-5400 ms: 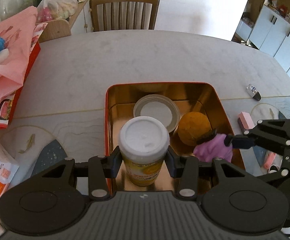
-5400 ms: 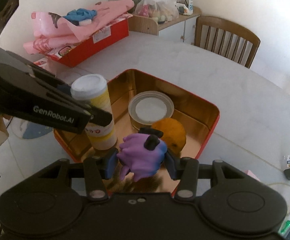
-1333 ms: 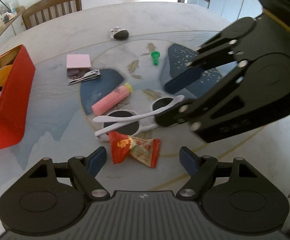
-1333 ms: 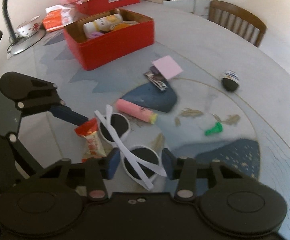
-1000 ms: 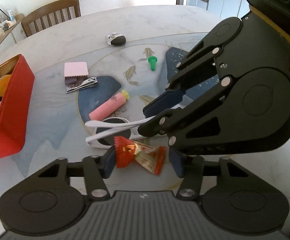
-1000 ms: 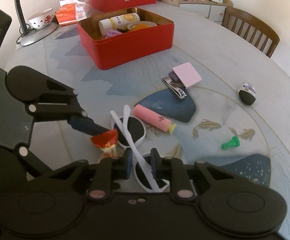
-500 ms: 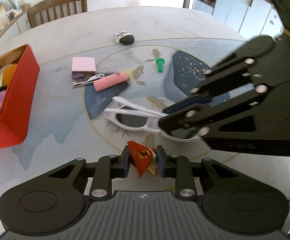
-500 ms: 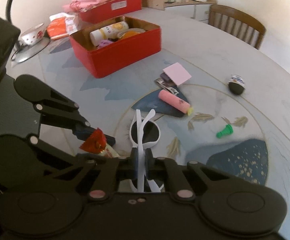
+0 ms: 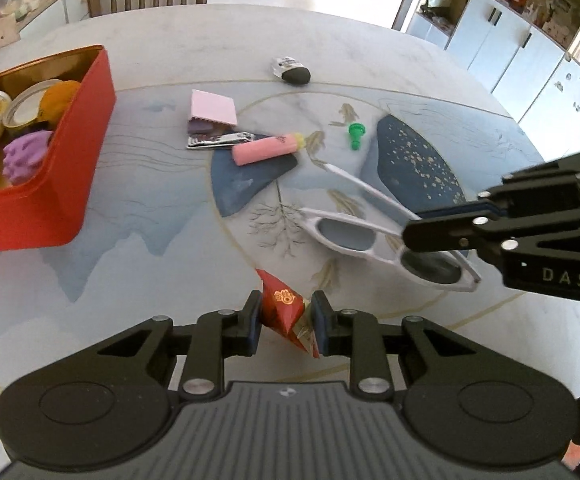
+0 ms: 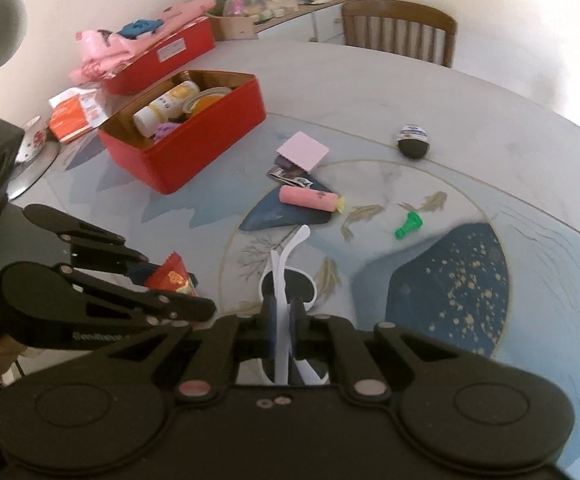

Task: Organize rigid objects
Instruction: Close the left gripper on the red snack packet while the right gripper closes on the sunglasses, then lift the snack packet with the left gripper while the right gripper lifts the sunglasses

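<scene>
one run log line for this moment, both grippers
left gripper: shut on red foil snack packet | right gripper: shut on white-framed sunglasses | both lifted off table | red tin box: part filled

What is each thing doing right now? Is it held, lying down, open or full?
Left gripper: shut on red wrapper.
Right gripper: shut on sunglasses, lifted.
Red box: open, holding a bottle, orange and purple toy.
Pink tube: lying on table.
Green cap: lying loose.

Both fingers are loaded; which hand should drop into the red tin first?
Probably left. The left gripper, shut on the red snack packet, is on the red tin's side; the right gripper, holding the white sunglasses, is farther away.
</scene>
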Tool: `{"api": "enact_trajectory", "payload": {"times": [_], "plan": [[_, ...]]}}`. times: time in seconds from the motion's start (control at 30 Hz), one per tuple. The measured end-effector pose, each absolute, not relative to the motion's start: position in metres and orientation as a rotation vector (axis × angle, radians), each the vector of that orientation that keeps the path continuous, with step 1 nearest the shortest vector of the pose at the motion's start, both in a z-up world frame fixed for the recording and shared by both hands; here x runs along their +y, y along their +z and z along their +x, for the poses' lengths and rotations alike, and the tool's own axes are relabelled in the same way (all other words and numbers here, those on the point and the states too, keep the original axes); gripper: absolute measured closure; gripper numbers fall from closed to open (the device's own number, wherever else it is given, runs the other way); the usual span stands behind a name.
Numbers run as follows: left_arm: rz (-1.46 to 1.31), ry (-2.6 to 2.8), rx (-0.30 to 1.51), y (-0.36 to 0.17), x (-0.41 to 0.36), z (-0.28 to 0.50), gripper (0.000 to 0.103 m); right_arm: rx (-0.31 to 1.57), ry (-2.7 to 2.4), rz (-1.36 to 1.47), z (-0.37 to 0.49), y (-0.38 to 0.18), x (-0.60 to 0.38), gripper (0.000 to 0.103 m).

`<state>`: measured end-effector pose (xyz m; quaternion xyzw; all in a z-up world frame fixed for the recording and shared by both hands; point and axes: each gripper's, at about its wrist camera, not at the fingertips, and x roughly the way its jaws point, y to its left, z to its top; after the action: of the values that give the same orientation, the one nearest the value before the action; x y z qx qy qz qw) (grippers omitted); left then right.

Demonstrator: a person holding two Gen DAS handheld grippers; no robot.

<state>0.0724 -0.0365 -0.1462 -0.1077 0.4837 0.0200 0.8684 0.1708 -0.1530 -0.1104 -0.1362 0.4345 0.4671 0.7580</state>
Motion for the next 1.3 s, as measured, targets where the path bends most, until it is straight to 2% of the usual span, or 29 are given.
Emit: {"api": "enact_trajectory", "payload": {"times": [0.23, 0.6, 0.7, 0.73, 0.8, 1.3], "plan": [[-0.243, 0.035, 0.975, -0.133, -0.018, 0.063, 0.078, 0.945, 0.973, -0.246, 0.162, -0.099, -0.155, 0.097], [-0.254, -0.008, 1.027, -0.147, 0.000, 0.058, 0.076, 0.994, 0.913, -0.245, 0.153, -0.112, -0.152, 0.097], [-0.255, -0.016, 1.042, -0.151, -0.003, 0.059, 0.068, 1.001, 0.899, -0.250, 0.153, -0.118, -0.151, 0.091], [-0.249, -0.015, 1.041, -0.151, -0.004, 0.059, 0.057, 1.006, 0.895, -0.252, 0.153, -0.120, -0.150, 0.090], [-0.225, 0.002, 1.038, -0.151, -0.009, 0.059, 0.042, 1.020, 0.888, -0.261, 0.155, -0.125, -0.148, 0.088], [-0.142, 0.065, 1.036, -0.155, -0.035, 0.063, 0.038, 1.026, 0.952, -0.374, 0.162, -0.141, -0.129, 0.084]]}}
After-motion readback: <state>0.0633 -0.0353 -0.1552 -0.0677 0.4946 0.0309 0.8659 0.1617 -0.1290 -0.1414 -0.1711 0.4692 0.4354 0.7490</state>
